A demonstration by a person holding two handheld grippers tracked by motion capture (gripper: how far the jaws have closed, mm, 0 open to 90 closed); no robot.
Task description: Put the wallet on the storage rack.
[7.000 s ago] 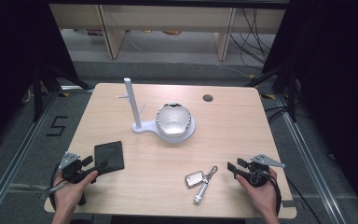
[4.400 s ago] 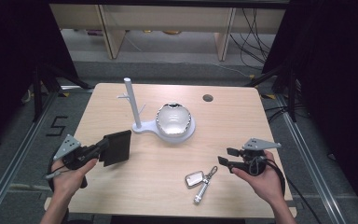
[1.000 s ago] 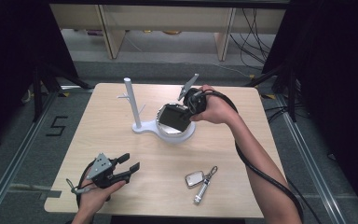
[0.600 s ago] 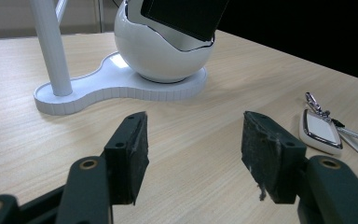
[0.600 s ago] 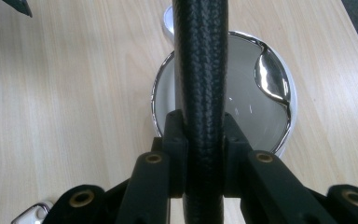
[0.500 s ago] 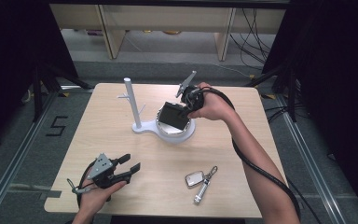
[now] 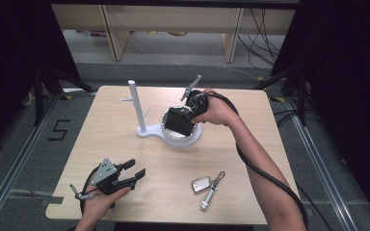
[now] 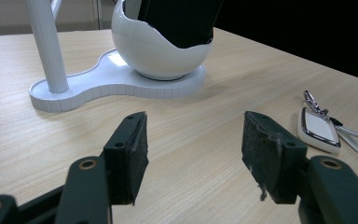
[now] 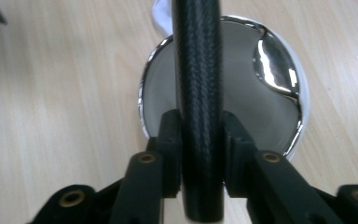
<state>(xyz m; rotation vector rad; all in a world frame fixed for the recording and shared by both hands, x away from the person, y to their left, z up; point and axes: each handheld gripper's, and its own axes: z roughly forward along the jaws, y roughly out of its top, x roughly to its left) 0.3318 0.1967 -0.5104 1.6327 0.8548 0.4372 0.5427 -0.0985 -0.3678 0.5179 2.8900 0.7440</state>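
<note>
One wallet (image 7: pixel 179 121) now lower in one bowl (image 7: pixel 192 135)

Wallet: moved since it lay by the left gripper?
Yes. The wallet has gone from the table's near left edge to the bowl beside the white post, between the right gripper's jaws, which have just been opening.

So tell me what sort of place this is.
Probably a lab or recording bay rather than a home: a bare wooden table ringed by black curtains, loose cables on the grey floor, and a taped number beside the table.
</note>
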